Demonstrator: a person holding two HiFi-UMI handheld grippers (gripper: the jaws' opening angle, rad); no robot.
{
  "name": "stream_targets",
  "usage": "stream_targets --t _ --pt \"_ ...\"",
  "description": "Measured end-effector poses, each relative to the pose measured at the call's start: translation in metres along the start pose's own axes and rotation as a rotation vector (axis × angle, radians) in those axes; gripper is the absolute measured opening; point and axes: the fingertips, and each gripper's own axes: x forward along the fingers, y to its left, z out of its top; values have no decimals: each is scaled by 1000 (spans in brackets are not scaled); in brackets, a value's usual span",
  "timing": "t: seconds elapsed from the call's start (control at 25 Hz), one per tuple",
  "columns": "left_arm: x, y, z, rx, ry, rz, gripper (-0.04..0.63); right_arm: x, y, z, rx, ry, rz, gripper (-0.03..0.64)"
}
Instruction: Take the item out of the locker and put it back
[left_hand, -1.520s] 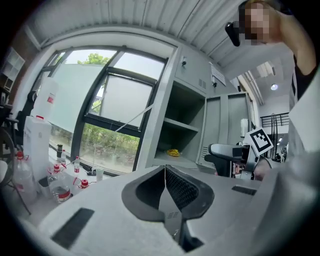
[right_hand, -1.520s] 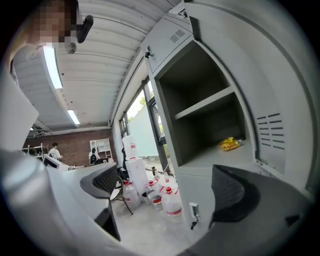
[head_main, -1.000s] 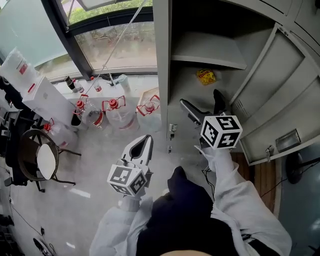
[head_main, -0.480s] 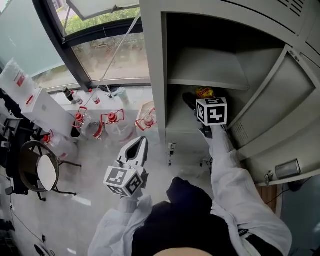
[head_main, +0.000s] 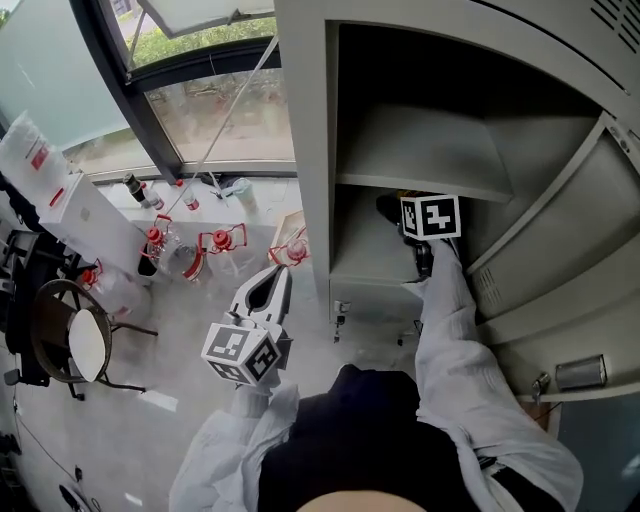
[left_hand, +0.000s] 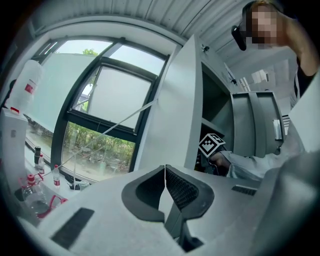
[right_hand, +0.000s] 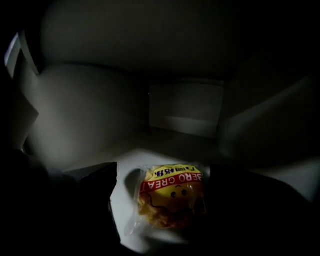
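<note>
Yellow snack packet (right_hand: 170, 200), red band, clear wrapper, between spread jaws of right tool (right_hand: 162, 175); left tool (left_hand: 164, 172) clenched, empty.

This is looking like a lab storage corner: a tall grey metal locker (head_main: 310, 150) is standing beside a dark-framed window (head_main: 220, 100), with clear red-capped plastic jugs (head_main: 222, 243) crowding the pale floor (head_main: 170, 340).

Glossy plastic packet (right_hand: 170, 197); matt painted metal locker (head_main: 310, 150).
</note>
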Motion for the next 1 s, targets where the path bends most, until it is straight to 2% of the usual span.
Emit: stream_targets --t 0.2,0.28,0.4,0.48,0.64,0.84,1.0 --pt "13 4 -2 -10 -11 -13 11 7 -1 -21 -47 131 21 562" --pt "19 4 -1 -14 -17 -17 11 7 3 -22 -41 130 48 535" --pt "24 1 -2 -13 -23 -33 11 4 13 -18 -80 116 77 417" --pt "23 0 -3 -15 -26 -41 11 1 18 -18 -99 112 74 381" --pt "15 1 -8 -20 -24 -55 11 -7 27 -19 -147 107 62 344" --pt "2 1 -5 -22 -10 -93 11 -23 42 -23 -172 90 60 330" --pt "-16 0 4 -16 6 -121 11 -43 52 -28 -208 70 -1 322"
